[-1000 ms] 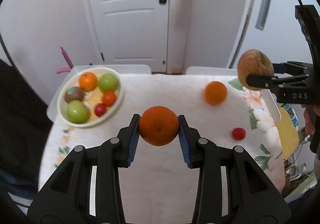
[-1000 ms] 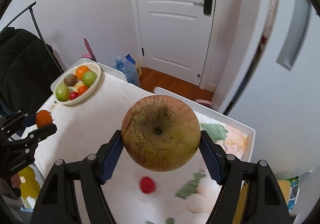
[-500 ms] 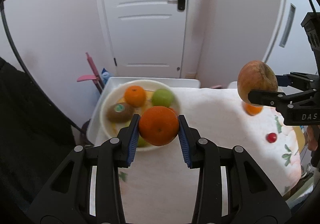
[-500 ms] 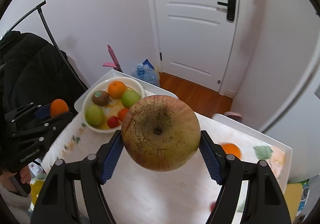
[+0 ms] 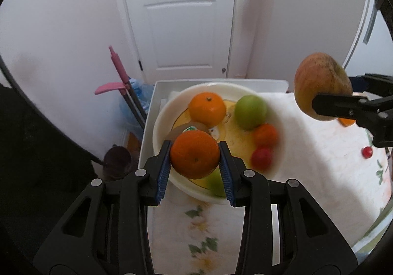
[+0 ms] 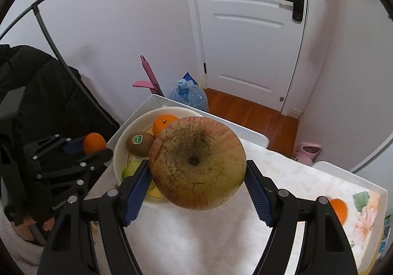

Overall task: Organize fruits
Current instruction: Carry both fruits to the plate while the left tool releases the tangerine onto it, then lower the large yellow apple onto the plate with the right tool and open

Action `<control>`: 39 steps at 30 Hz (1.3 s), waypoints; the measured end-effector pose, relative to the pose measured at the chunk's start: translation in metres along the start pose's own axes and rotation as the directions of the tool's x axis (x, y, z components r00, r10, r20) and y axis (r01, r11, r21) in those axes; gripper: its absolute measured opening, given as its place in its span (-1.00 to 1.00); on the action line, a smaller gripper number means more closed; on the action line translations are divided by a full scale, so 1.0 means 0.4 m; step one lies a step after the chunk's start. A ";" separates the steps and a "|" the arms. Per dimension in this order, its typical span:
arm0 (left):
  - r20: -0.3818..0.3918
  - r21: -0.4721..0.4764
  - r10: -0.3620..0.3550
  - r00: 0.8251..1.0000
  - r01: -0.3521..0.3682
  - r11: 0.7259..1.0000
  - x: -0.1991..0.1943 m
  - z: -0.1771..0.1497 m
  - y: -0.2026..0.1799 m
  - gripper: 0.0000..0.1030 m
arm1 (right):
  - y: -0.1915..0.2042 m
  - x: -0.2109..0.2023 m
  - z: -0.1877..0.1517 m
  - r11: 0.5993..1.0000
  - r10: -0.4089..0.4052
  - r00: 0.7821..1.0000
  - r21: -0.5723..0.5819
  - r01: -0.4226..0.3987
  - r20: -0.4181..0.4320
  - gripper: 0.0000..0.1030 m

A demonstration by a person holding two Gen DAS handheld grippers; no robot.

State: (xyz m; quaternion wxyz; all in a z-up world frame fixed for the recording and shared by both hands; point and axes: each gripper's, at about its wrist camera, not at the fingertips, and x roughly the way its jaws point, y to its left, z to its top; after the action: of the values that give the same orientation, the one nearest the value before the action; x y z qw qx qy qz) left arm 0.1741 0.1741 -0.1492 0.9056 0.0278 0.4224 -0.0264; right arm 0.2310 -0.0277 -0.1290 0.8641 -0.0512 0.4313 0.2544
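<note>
Left gripper [image 5: 194, 161] clamped an orange [image 5: 195, 154] over the bowl [image 5: 159, 123] at the bench's far corner; right gripper [image 6: 197, 176] pinched a firm, heavy apple [image 6: 197, 162] across its widest girth nearby.

The bowl [image 5: 159, 125] is crowded with an orange [image 5: 207, 108], green apple [image 5: 250, 111] and kiwi [image 6: 140, 143], leaving bare yellow bottom [image 5: 231, 132] mid-bowl, while the cloth-covered counter [image 6: 196, 238] beside it lies open.
</note>
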 end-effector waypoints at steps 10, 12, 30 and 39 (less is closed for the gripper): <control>-0.040 0.012 -0.043 0.998 0.043 0.999 0.099 -0.019 0.030 -0.19 | 0.034 0.070 0.001 1.000 -0.016 1.000 0.022 0.016 -0.027 0.38; -0.036 0.010 -0.033 0.999 0.033 0.999 0.101 -0.019 0.034 0.35 | 0.035 0.076 0.002 1.000 -0.017 0.999 0.026 0.018 -0.029 0.38; 0.016 -0.083 0.034 0.999 -0.033 0.996 -0.015 -0.036 0.069 1.00 | 0.055 0.089 0.039 0.999 0.035 0.998 -0.041 -0.036 -0.043 0.38; 0.010 -0.120 0.063 0.998 -0.061 0.991 -0.054 -0.062 0.065 1.00 | 0.081 0.140 0.040 0.993 0.080 0.994 -0.084 -0.086 -0.069 0.38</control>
State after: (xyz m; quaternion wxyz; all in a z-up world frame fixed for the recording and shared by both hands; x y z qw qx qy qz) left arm 0.1431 0.2023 -0.1478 0.9088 -0.0137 0.4161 0.0269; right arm 0.2547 0.0275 -0.1580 0.8351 -0.0792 0.4496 0.3069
